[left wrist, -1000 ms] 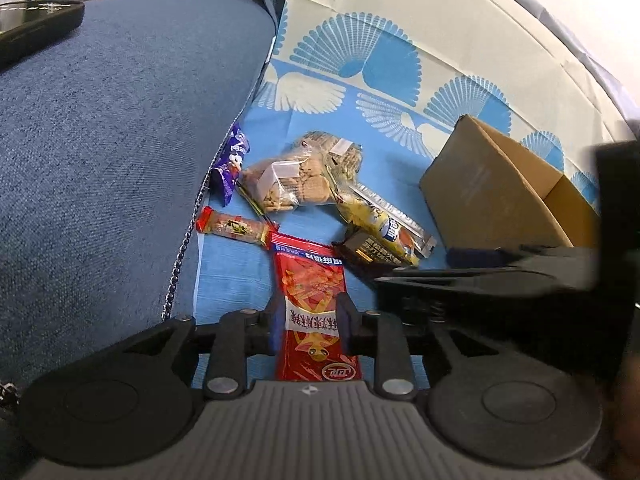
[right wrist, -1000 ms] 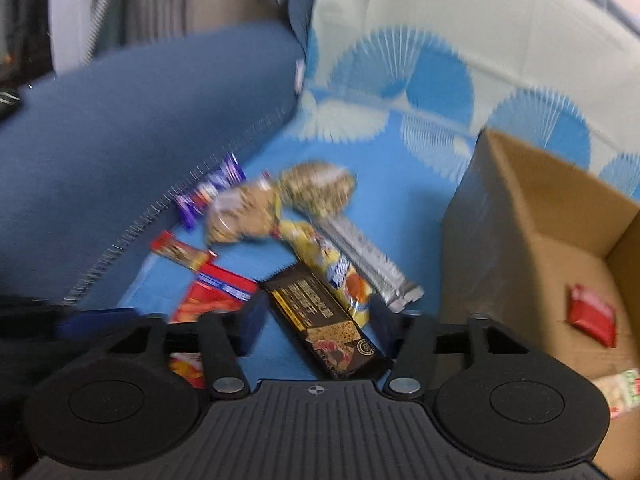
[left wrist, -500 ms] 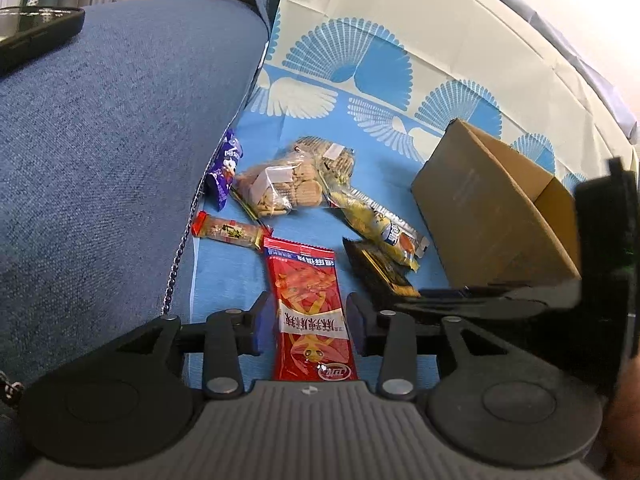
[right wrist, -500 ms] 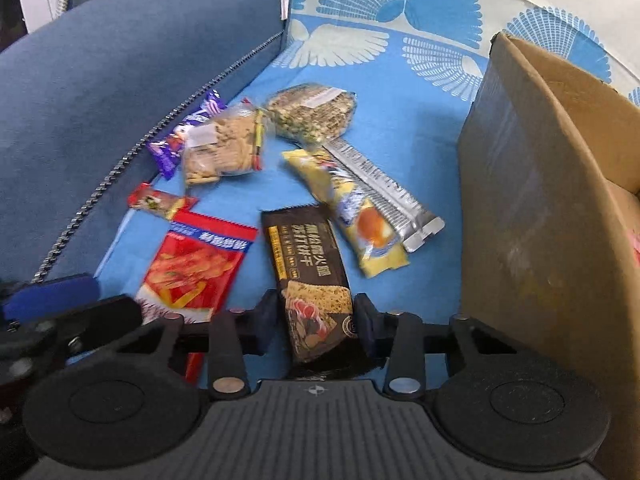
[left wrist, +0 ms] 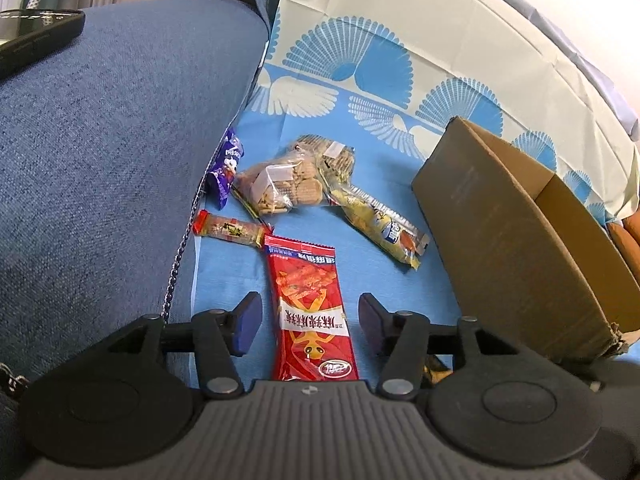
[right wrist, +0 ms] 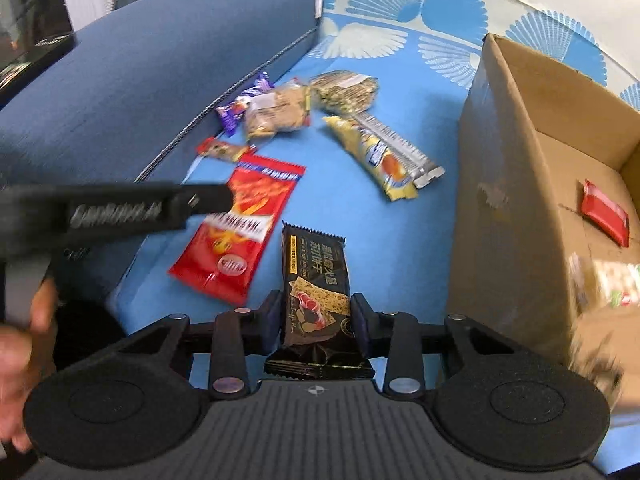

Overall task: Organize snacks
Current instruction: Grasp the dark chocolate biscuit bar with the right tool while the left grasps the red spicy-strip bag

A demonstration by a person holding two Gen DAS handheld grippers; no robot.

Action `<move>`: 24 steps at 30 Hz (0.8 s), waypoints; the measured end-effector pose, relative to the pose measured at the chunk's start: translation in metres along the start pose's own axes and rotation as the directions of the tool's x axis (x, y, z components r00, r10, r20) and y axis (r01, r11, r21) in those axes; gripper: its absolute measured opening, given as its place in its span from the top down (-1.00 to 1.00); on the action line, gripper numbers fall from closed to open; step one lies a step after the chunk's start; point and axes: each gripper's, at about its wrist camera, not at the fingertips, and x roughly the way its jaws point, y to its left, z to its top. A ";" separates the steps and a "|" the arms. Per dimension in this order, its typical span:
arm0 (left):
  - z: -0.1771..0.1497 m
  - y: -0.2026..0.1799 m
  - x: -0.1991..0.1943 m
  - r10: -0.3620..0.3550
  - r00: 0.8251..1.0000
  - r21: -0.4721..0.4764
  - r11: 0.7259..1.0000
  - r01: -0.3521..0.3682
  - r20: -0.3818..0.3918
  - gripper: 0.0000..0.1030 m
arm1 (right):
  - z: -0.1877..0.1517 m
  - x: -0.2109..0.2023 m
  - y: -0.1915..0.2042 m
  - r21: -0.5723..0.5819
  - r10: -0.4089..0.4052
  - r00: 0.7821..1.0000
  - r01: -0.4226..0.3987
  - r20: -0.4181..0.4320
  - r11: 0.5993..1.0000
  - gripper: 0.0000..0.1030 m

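left wrist view: left gripper (left wrist: 310,322) sits low centre of frame, jaws apart, straddling the red snack packet (left wrist: 310,312) that lies flat on the blue sheet (left wrist: 372,280); pads don't look like they touch the packet. upper centre of frame is a loose pile: purple wrapper (left wrist: 226,170), clear biscuit bag (left wrist: 280,184), small red bar (left wrist: 228,230), yellow bar (left wrist: 378,224). cardboard box (left wrist: 500,216) stands open at right of frame, blue cushion (left wrist: 100,152) fills the left, a phone (left wrist: 36,38) lies on it upper left.

right wrist view: right gripper (right wrist: 316,322) bottom centre, jaws closed in against the sides of the dark cracker bar (right wrist: 316,280); looks clamped, and the bar seems raised off the sheet at its near end, though lift is hard to confirm. red packet is left of it in this frame, with the left gripper's finger reaching over it from the left edge. box at right of frame already holds a red wrapper (right wrist: 604,214) and a pale green-printed pack (right wrist: 612,286), blurred. silver bar (right wrist: 400,148) lies touching the yellow one.

step, as i read it: right side has its pick and is at the carry-to-box stage; left side is pre-grasp on the red packet. next calls for the right to go up over the box wall and release inside, and for the left to close squarely on the packet edges. thin flat foil, so it may slip or buckle if pinched too shallow.
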 end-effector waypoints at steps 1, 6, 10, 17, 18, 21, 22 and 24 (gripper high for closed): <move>0.000 0.000 0.001 0.003 1.000 0.001 1.000 -0.003 -0.004 -0.16 | -0.005 0.001 0.000 0.002 0.001 1.000 -0.002 0.014 1.000 0.26; -0.001 -0.003 0.011 0.025 0.998 0.008 1.000 -0.025 -0.053 -0.42 | -0.028 0.016 -0.001 0.048 -0.007 1.000 0.007 0.000 0.999 0.10; -0.001 -0.008 0.023 0.055 0.994 0.029 0.998 -0.052 -0.095 -0.53 | -0.027 0.020 -0.001 0.033 0.009 1.000 -0.010 0.017 0.999 0.06; -0.005 -0.024 0.037 0.115 0.987 0.109 0.989 -0.102 -0.115 -0.57 | -0.029 0.019 -0.004 0.030 0.036 0.999 -0.036 0.015 0.999 0.06; -0.006 -0.027 0.039 0.128 0.985 0.125 0.986 -0.113 -0.117 -0.61 | -0.029 0.019 -0.004 0.031 0.036 0.999 -0.037 0.014 0.999 0.06; -0.009 -0.036 0.046 0.180 0.977 0.175 0.972 -0.158 -0.115 -0.66 | -0.029 0.019 -0.005 0.036 0.037 0.999 -0.037 0.011 0.999 0.06; -0.010 -0.038 0.049 0.196 0.973 0.195 0.966 -0.170 -0.122 -0.66 | -0.029 0.019 -0.005 0.036 0.037 0.999 -0.037 0.010 0.999 0.06; -0.012 -0.043 0.054 0.216 0.968 0.223 0.957 -0.184 -0.131 -0.66 | -0.030 0.019 -0.005 0.033 0.031 0.999 -0.032 0.010 0.999 0.06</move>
